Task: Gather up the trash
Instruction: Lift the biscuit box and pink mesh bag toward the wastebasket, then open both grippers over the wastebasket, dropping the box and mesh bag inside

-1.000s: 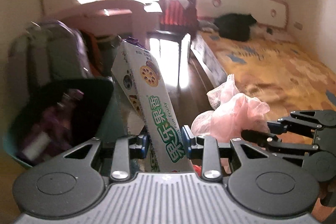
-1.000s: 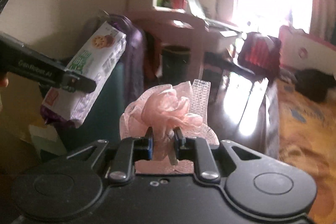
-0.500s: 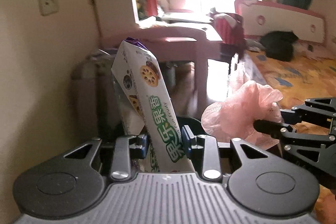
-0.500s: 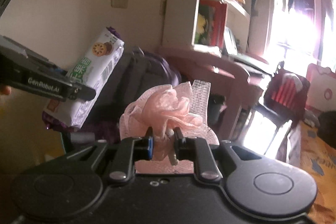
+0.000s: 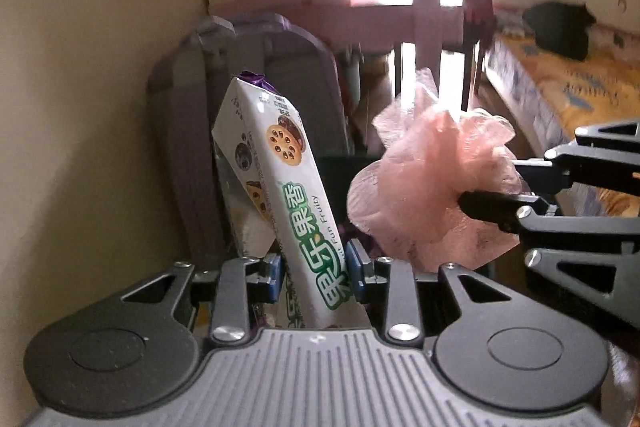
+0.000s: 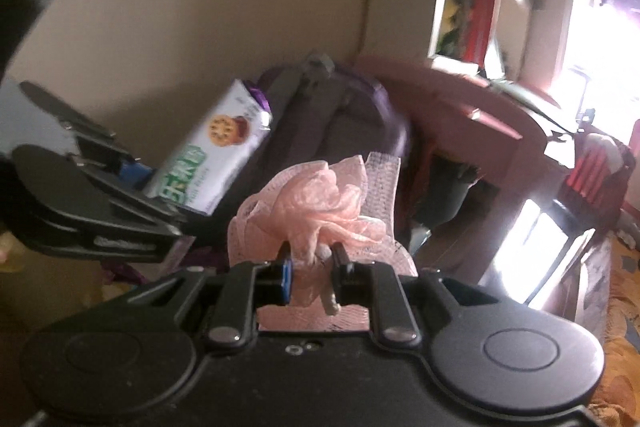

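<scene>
Fingers of the left gripper point(image 5: 314, 277) clamp the biscuit packet point(image 5: 286, 195); the right gripper point(image 6: 311, 269) pinches pink netting point(image 6: 320, 201). Both have swung from the bin toward the wall; nothing is yet deposited

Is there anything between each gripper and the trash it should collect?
No. The left gripper is shut on the cookie packet, and the right gripper is shut on the pink mesh. No bin is clearly in view.
</scene>
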